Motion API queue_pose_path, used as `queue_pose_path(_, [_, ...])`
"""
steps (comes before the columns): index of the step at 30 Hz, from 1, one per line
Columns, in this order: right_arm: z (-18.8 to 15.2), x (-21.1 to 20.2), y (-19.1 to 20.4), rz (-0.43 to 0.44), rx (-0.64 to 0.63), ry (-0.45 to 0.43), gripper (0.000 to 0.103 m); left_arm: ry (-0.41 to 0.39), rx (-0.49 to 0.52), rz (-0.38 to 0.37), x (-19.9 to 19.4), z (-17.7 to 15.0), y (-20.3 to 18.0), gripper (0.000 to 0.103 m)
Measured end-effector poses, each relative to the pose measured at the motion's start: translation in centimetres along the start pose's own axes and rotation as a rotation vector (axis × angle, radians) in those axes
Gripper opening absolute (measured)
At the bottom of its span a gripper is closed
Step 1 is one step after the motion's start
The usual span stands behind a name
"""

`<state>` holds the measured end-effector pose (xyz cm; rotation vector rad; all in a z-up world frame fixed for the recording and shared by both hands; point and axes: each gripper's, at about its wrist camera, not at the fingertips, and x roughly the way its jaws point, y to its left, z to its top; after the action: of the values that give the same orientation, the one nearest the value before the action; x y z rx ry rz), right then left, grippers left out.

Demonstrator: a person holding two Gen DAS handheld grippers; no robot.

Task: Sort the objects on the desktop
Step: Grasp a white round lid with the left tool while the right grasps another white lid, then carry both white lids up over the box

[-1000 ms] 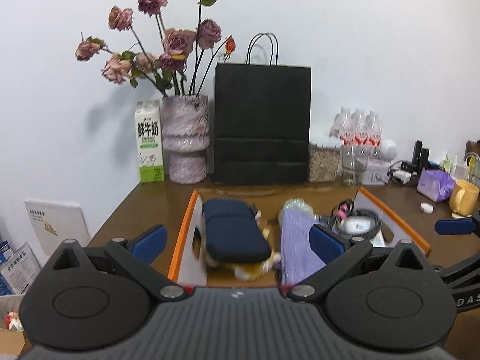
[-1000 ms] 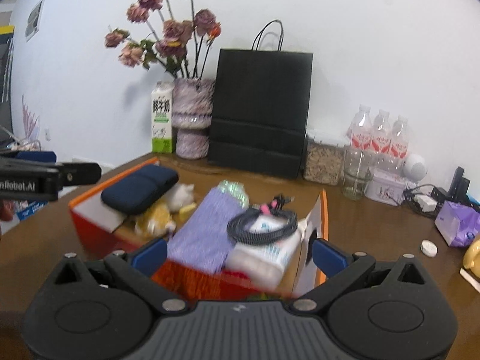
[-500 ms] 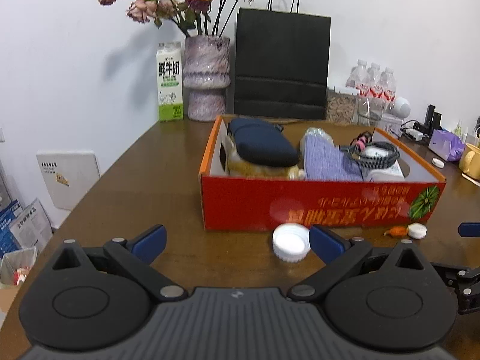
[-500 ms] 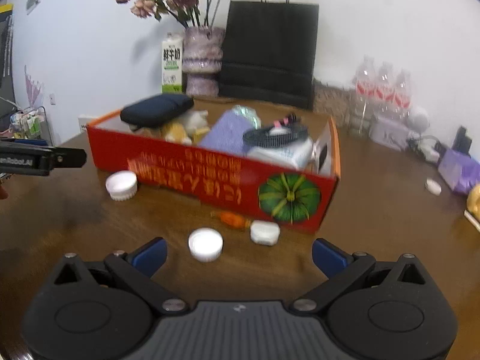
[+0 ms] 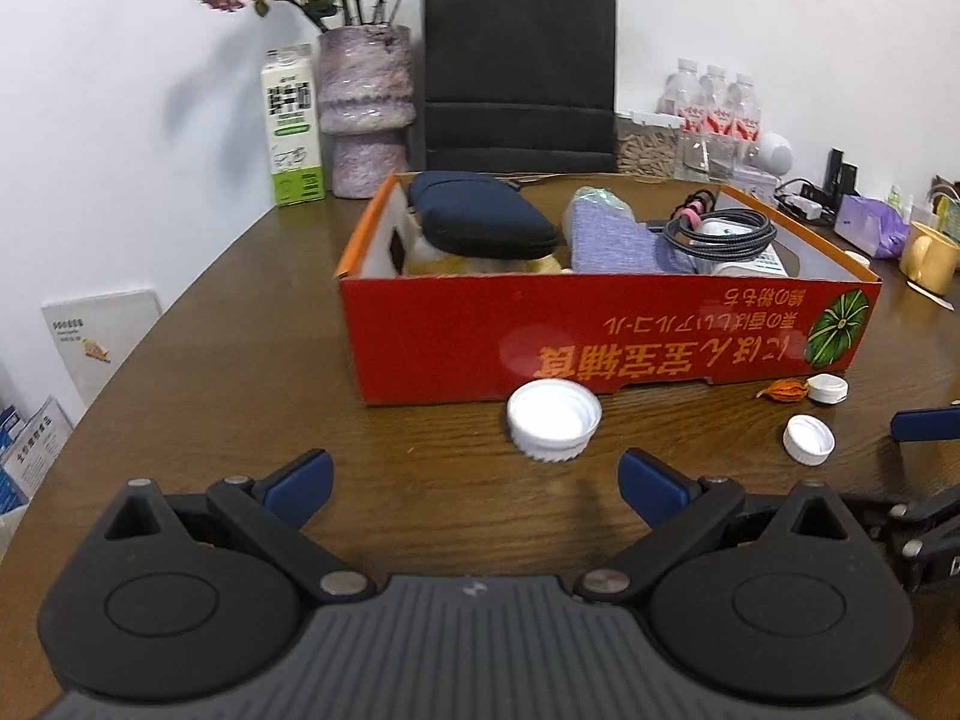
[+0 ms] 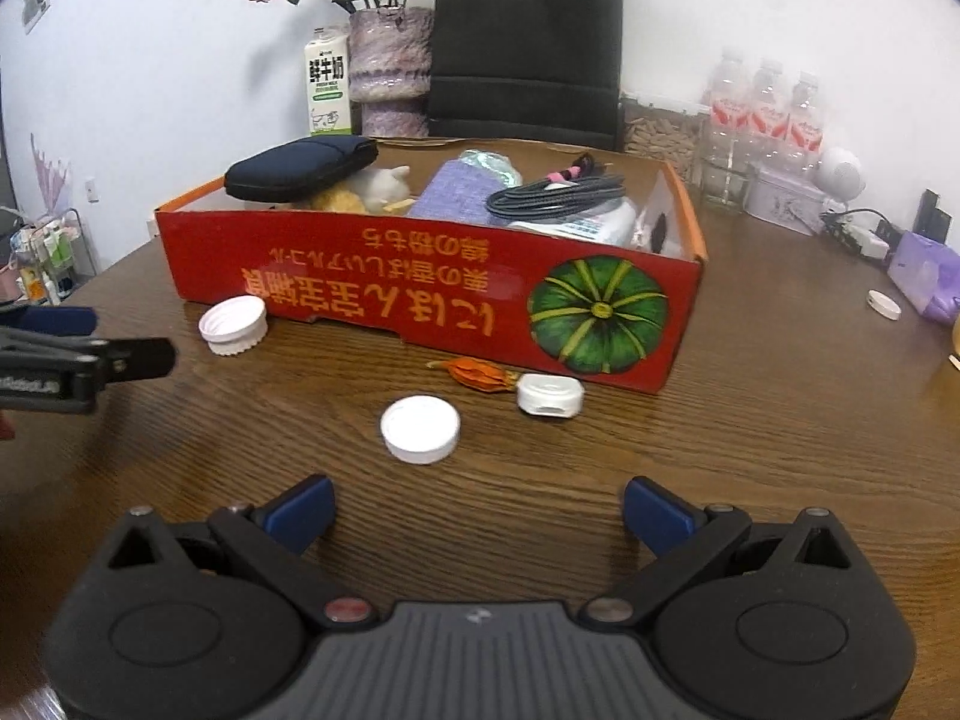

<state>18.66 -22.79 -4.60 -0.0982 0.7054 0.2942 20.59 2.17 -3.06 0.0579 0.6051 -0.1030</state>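
— Where's the box? 
— The red box sits mid-frame on the bench, long side across, its print upside down. Inside: a navy pouch, purple cloth, a coiled cable.

— And the loose bits? 
— A large ribbed cap lies open side up, just before the box. The right view shows a smaller cap, a white case touching a dried orange husk.

— The tools? 
— Left hand-held gripper and right hand-held gripper: both spread wide, holding nothing.

— Behind? 
— Black bag, vase, milk carton.
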Motion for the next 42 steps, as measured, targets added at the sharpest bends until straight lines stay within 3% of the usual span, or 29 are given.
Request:
queue_pose_path(15, [1.4, 1.8, 0.8, -0.016, 0.033, -0.012, 0.103, 0.082, 0.001, -0.033, 4.9, 1.5, -1.6, 0.101])
queue_pose_path(23, [1.8, 2.3, 1.2, -0.028, 0.042, -0.012, 0.103, 0.08, -0.008, -0.026, 5.0, 1.5, -1.6, 0.099])
queue_pose_path(26, [1.8, 2.3, 1.2, -0.028, 0.043, -0.012, 0.103, 0.074, -0.011, -0.018, 5.0, 1.6, -1.7, 0.093])
queue_pose_path(28, [1.8, 2.3, 1.2, -0.03, 0.045, -0.015, 0.1, 0.065, -0.01, -0.021, 4.8, 1.6, -1.9, 0.083])
queue_pose_path(29, [1.8, 2.3, 1.2, -0.031, 0.046, -0.018, 0.098, 0.059, -0.009, -0.022, 4.8, 1.6, -1.9, 0.079])
queue_pose_path(33, [1.7, 1.9, 1.4, -0.014, 0.032, -0.035, 0.084, 0.035, -0.001, -0.041, 4.4, 1.5, -2.1, 0.041])
queue_pose_path(36, [1.7, 1.6, 1.5, -0.006, 0.027, -0.056, 0.054, 0.03, -0.006, -0.06, 4.2, 1.5, -2.1, 0.041])
queue_pose_path(37, [1.6, 1.4, 1.5, -0.006, 0.032, -0.064, 0.037, 0.03, -0.008, -0.066, 4.2, 1.5, -2.1, 0.041])
queue_pose_path(38, [1.6, 1.3, 1.3, -0.005, 0.039, -0.069, 0.028, 0.03, -0.009, -0.067, 4.2, 1.5, -2.1, 0.041])
queue_pose_path(42, [1.6, 1.2, 1.0, 0.005, 0.056, -0.073, 0.028, 0.029, -0.01, -0.068, 4.2, 1.5, -2.1, 0.041])
